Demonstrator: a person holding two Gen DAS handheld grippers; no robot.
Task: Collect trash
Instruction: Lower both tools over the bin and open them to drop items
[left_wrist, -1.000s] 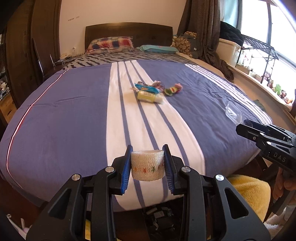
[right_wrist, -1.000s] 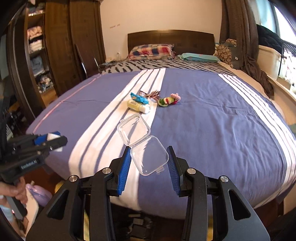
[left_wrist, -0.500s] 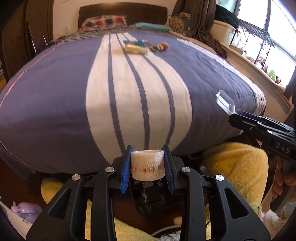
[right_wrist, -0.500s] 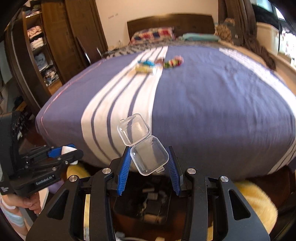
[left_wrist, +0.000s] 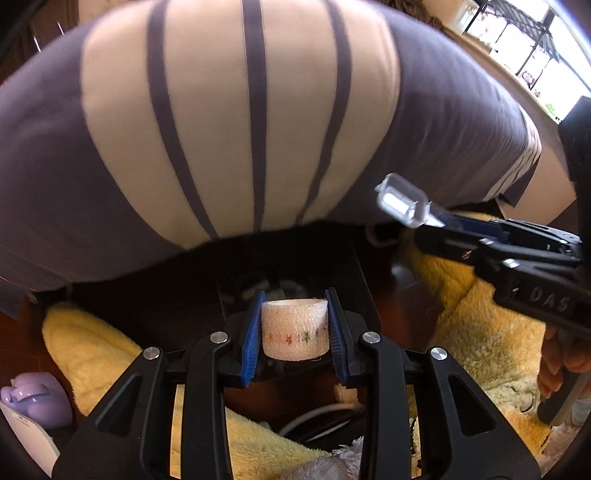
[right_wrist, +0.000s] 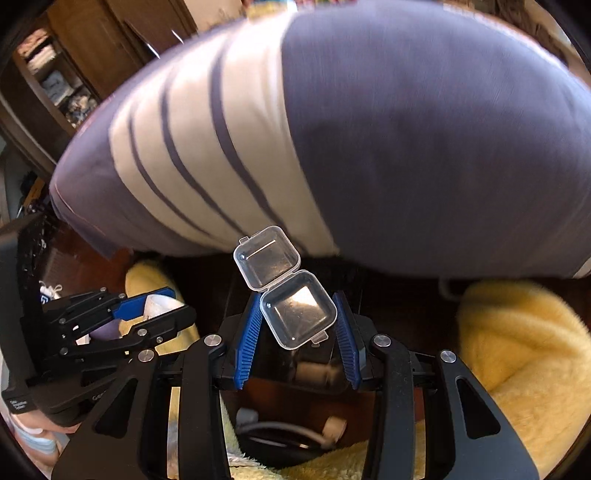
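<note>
While past the foot edge of the striped bed (left_wrist: 258, 110), over a dark bin (right_wrist: 295, 369) between yellow plush (right_wrist: 517, 350): left gripper (left_wrist: 294, 325) clamped on a white bandage roll (left_wrist: 294, 328), right gripper (right_wrist: 297, 325) pinching an open clear plastic case (right_wrist: 295, 306), both narrowly parted

Below our left claw (left_wrist: 294, 334) and right claw (right_wrist: 297, 328) there's a dark gap between the bed (left_wrist: 221, 129) edge and the yellow blankets (left_wrist: 480, 332). The blankets crowd both sides, and a black bin (right_wrist: 317, 365) with cables sits directly underneath. The bed overhang blocks the way forward.
</note>
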